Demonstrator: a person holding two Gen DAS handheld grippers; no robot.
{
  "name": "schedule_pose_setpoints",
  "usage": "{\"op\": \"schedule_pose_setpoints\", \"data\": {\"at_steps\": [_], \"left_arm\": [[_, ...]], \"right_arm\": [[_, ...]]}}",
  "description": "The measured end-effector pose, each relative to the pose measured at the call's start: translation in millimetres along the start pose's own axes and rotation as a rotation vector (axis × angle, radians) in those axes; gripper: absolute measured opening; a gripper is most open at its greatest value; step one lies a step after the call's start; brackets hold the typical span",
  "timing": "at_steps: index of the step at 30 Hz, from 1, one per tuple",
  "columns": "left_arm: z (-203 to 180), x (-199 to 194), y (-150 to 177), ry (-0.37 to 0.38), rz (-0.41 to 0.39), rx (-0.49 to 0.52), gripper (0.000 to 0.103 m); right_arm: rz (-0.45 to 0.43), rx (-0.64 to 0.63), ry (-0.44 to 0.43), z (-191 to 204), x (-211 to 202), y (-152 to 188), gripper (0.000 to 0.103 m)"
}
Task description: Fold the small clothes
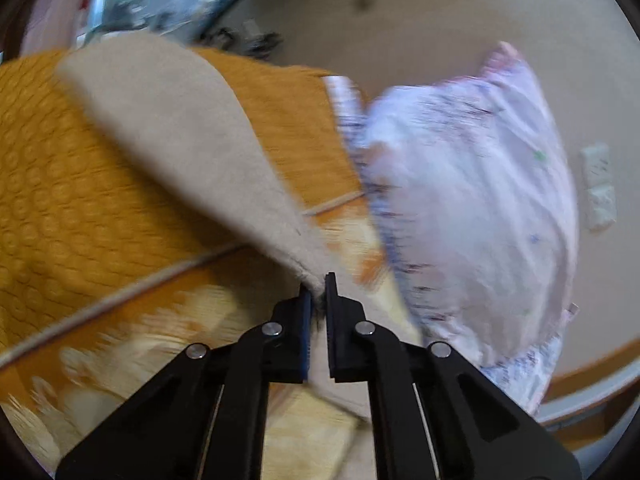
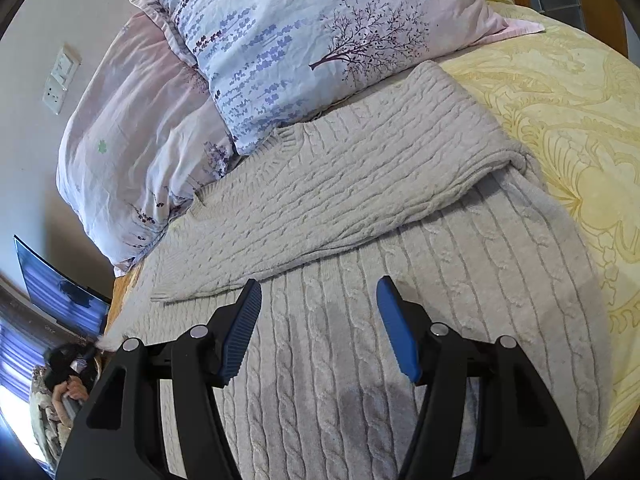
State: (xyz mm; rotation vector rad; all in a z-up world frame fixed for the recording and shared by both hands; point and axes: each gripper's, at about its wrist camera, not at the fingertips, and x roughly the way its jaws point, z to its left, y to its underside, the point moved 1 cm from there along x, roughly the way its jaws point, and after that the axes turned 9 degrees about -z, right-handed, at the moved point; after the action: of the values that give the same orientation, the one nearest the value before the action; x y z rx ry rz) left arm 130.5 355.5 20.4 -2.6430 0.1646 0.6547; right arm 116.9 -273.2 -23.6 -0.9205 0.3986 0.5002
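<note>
Left tongs clamped on sweater corner; right tongs stood apart above knit. Thin pinch risked slipping free mid-fold; folded sleeve could drag askew.

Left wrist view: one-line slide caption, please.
Left gripper shut on a beige sweater edge, above an orange bedspread.
</note>
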Motion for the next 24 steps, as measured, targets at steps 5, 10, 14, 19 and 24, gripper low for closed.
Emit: {"op": "schedule_pose_setpoints", "data": {"at_steps": [5,10,14,19,24], "left_arm": [[-67.1,-1.4,27.5,0.148,0.035,0.113,0.005],[-134.9,10.2,88.7,0.285,0.142,0.241,0.005],[-171.6,28.4,149.0,0.355,0.253,0.319,0.005],[-189.2,52.6,212.9,0.360,0.354,0.386,0.005],[-187.3,70.7,262.2,0.301,0.393,0.495,0.006]], "right_arm": [[-0.004,0.002,-0.006,-3.1,-2.1,-1.6,0.062],[-0.010,0.002,-0.009,-6.0,-5.1,-2.5,0.062],[-0.015,-0.001,-0.010,-8.4,-8.4,-3.5,0.062],[-0.019,-0.003,-0.010,-11.1,-11.2,-3.9,0.062],[-0.016,-0.008,-0.012,-11.6,-12.0,-4.7,0.062]]}}
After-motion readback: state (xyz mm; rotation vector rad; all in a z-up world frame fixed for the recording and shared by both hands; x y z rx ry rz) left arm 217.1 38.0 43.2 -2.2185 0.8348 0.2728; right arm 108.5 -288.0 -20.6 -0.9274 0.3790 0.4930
